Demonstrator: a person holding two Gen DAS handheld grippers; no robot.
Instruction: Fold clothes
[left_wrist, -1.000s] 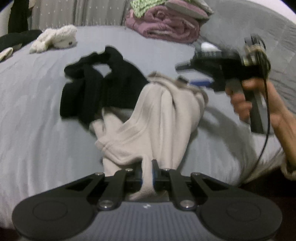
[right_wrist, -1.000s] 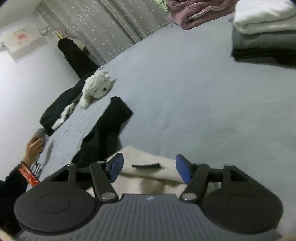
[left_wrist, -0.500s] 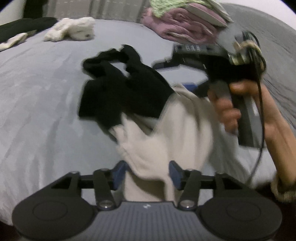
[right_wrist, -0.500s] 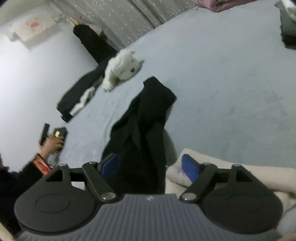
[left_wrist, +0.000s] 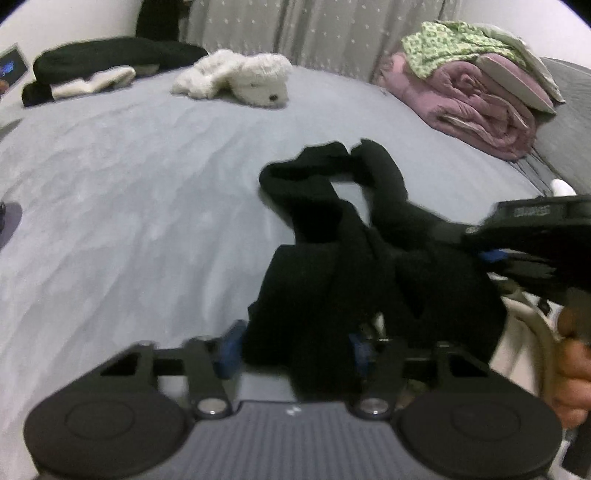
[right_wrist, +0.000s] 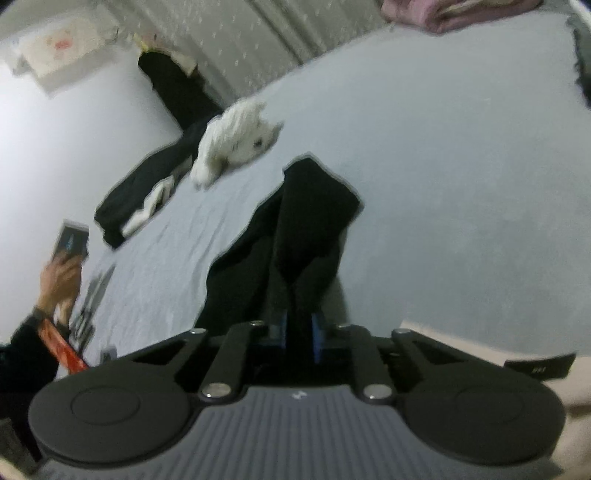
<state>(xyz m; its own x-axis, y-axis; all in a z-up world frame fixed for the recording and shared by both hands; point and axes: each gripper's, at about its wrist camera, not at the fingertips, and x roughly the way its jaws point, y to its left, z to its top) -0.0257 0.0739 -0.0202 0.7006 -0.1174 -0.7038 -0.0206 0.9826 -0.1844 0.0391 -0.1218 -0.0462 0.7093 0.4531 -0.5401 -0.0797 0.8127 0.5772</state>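
Gripping the crumpled black knit garment (left_wrist: 354, 258) at its near end, close to the near edge of the grey-sheeted bed (left_wrist: 129, 192), with the far end trailing toward the bed's middle. Right gripper (right_wrist: 298, 332) with jaws just closed, blue pads clamped on a narrow fold of the black cloth; probably pinned there to give one fixed corner for spreading. Left gripper (left_wrist: 293, 349) with jaws partway apart and just narrowing, a thick bunch of the same black cloth between the pads; whether the pads press yet, cannot tell. Likely a second hold on the near hem, so both ends can be pulled apart and laid flat before any fold. Cream knit garment (right_wrist: 498, 343) lying at the near right corner, under and beside the right gripper, apparently set aside. Fluffy white plush toy (left_wrist: 236, 79) and folded pink quilt (left_wrist: 472, 107) well apart along the far edge, clear of the working area.
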